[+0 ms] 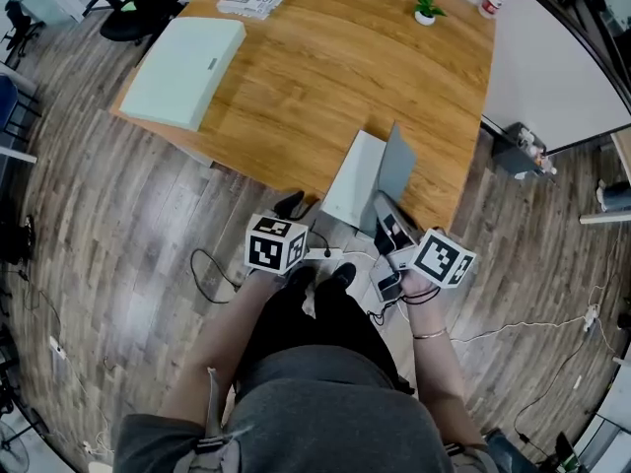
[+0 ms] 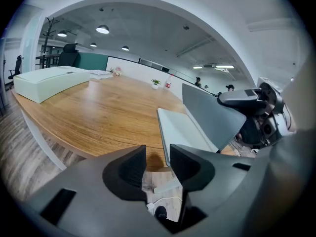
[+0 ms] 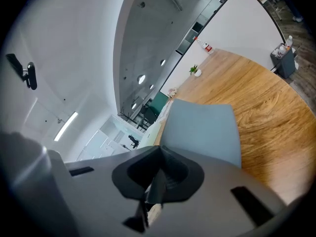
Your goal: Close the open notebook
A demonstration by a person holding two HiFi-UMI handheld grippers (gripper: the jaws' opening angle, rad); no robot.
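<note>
left gripper [image 2: 157,158] jaws open, empty, just off the near worktop [image 1: 325,77] edge; right gripper [image 3: 159,176] jaws closed, empty, facing raised cover [image 1: 397,164]; notebook [image 1: 355,183] half-open at near edge; risk: shove slides unpinned notebook instead of folding cover
</note>
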